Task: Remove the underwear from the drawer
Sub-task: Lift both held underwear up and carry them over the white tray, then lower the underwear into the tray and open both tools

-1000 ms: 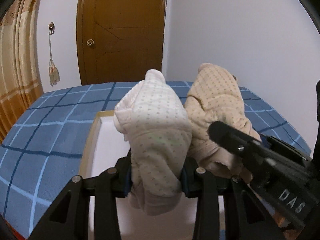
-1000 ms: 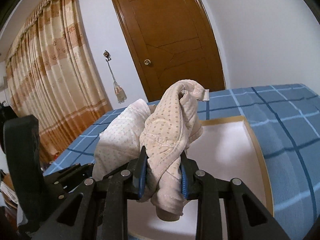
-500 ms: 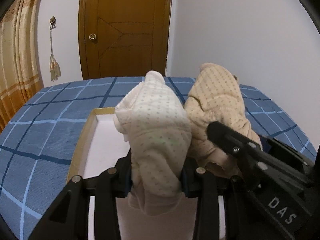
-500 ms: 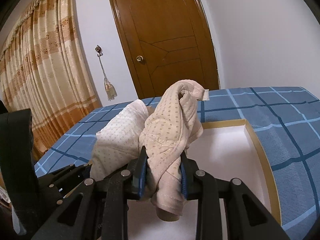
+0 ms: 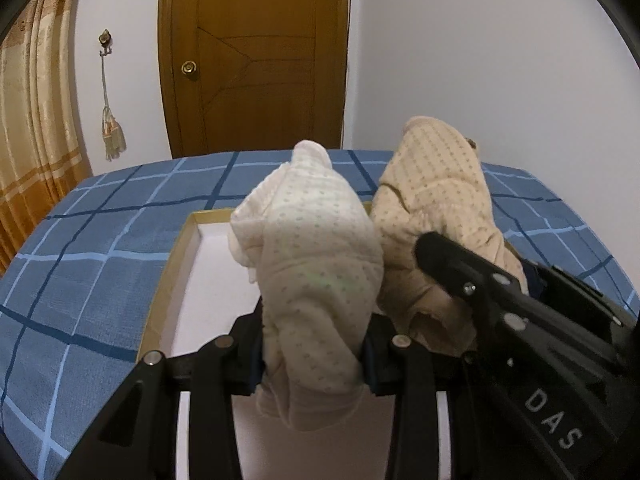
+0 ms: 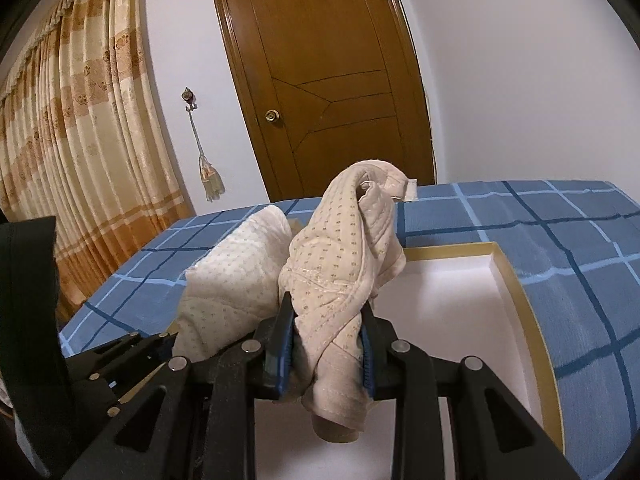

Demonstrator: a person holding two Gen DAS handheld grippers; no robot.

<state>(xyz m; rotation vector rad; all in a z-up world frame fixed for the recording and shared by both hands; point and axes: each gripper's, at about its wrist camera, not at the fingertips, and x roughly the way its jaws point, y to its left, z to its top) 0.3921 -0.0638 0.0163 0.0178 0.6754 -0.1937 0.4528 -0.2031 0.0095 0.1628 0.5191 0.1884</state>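
Underwear fills both my grippers. My left gripper pinches a pale cream dotted pair; at its 2 o'clock my right gripper pinches a tan dotted pair. Both hang above the white drawer on the blue checked bedspread. Fabric looks soft, light and floppy, so I judge a mid-bundle grip safest.

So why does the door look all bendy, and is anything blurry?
Right wrist view: the fisheye lens bows the door and curtain, and the corners go black. Left wrist view: the door looks straighter near the middle; the pale underwear is sharp, with a faint green glow on it.
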